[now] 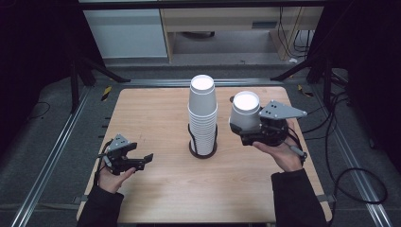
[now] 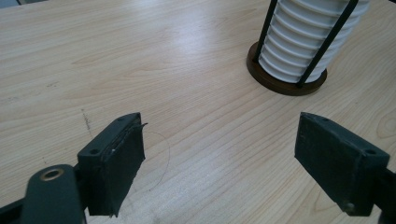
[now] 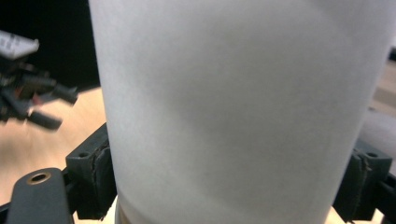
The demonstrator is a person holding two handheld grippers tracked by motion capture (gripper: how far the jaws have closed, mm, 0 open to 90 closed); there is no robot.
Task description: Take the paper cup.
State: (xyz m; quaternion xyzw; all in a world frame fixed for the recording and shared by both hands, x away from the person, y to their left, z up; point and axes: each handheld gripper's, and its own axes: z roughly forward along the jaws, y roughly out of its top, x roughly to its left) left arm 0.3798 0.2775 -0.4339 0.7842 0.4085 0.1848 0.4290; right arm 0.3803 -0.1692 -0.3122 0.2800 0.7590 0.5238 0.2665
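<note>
A tall stack of white paper cups point(image 1: 203, 116) stands in a black wire holder with a dark round base point(image 1: 203, 152) at the middle of the wooden table point(image 1: 156, 113). My right gripper point(image 1: 245, 131) is shut on a single white cup point(image 1: 245, 111), held above the table just right of the stack. That cup point(image 3: 233, 107) sits between both jaws of the right gripper point(image 3: 233, 186) in the right gripper view. My left gripper point(image 1: 144, 161) is low at the table's left, open, with nothing between its jaws. The left gripper point(image 2: 219, 158) faces the stack point(image 2: 303, 42) and the base point(image 2: 285, 86).
Metal rails run along both sides of the table, and cables lie on the floor at the right. Dark stand legs rise behind the table's far corners. Bare wood lies in front of the stack and between the two hands.
</note>
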